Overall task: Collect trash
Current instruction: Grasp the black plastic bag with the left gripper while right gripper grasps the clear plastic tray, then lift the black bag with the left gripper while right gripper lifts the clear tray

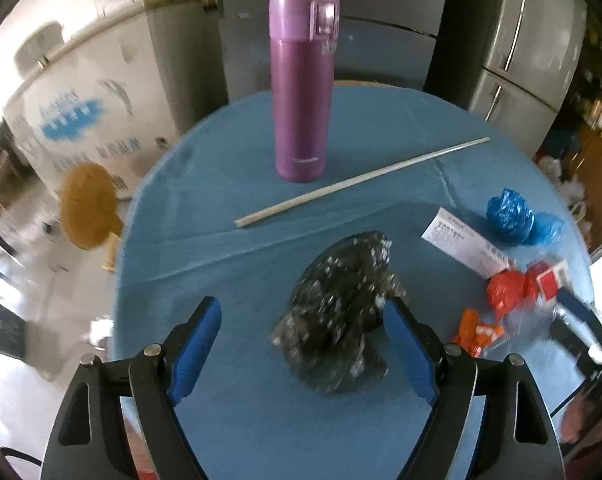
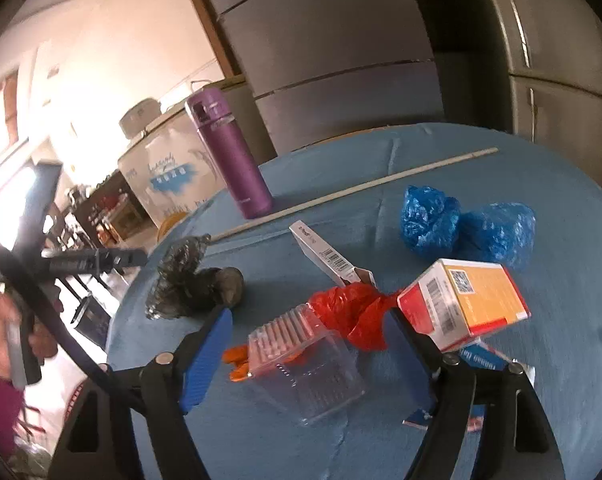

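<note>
Two hand-held grippers, jaws apart: left (image 1: 301,344) straddles black wrap (image 1: 341,316), right (image 2: 313,352) brackets clear tray (image 2: 305,368) on counter (image 1: 229,264); pickup step, each likely needs closing next.

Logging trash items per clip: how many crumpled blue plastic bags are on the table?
2. Both crumpled blue plastic bags lie side by side on the blue tablecloth's far right: one nearer the long white stick, the other right of it. None seems hidden.
</note>
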The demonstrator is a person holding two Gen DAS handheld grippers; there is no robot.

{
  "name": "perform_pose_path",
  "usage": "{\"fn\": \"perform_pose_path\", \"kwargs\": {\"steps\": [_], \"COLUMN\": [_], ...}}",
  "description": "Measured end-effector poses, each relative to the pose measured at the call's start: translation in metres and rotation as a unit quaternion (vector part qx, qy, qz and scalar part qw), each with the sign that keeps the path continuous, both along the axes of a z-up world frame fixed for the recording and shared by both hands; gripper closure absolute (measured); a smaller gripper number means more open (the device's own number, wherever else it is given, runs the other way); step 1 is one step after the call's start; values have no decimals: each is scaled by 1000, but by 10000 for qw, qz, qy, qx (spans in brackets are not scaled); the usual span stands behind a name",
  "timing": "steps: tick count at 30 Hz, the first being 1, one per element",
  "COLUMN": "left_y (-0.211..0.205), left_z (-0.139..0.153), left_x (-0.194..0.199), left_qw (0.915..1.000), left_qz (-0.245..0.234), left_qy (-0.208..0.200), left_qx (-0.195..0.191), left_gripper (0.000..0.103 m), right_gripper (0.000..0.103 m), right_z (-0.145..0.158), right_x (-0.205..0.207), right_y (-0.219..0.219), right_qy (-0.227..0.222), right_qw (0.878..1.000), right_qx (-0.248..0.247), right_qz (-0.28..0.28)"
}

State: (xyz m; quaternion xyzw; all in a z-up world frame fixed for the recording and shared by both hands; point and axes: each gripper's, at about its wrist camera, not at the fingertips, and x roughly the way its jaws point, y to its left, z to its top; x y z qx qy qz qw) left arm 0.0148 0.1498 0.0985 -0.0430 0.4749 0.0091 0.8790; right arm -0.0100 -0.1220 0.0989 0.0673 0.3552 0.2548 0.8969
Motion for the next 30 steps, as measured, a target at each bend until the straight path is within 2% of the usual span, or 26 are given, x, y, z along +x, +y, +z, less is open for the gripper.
{"fn": "perform_pose_path", "kwargs": {"steps": [4, 11, 12, 13, 14, 15, 16, 18, 21, 25, 30], "left_y": [-7, -19, -19, -18, -18, -17, -16, -15, -13, -17, -17], "left_z": [-12, -32, -34, -36, -38, -41, -44, -47, -42, -31, -14], "left_x": [21, 34, 34, 34, 35, 35, 35, 32, 21, 2, -31], "left_qw": [9997, 9983, 9980, 9975, 9972, 9971, 9970, 9968, 9966, 9977, 9976], "left_qz": [-223, -487, -506, -524, -542, -524, -498, -443, -344, -302, -220], "left_qy": [-81, -104, -91, -35, 21, 90, 119, 150, 52, -65, -220], "left_qx": [-105, -286, -374, -476, -511, -546, -579, -651, -742, -601, -618], "left_gripper": [20, 21, 31, 50, 58, 69, 79, 91, 96, 98, 100], "right_gripper": [22, 22, 22, 22, 23, 27, 45, 46, 47, 47, 47], "right_z": [-7, -24, -27, -28, -30, -32, -34, -33, -31, -24, -9], "right_x": [3, 7, 8, 8, 9, 10, 10, 9, 6, -6, -29], "right_y": [10, 23, 23, 23, 23, 24, 25, 25, 24, 19, 8], "right_qy": [-183, -177, -181, -179, -164, -125, -92, -125, -113, -123, -213], "right_qw": [9993, 9976, 9978, 9979, 9979, 9980, 9979, 9978, 9983, 9989, 9994], "right_qx": [-229, -416, -420, -409, -399, -421, -444, -472, -435, -331, -159], "right_qz": [235, 516, 476, 469, 473, 448, 459, 439, 374, 303, 223]}}
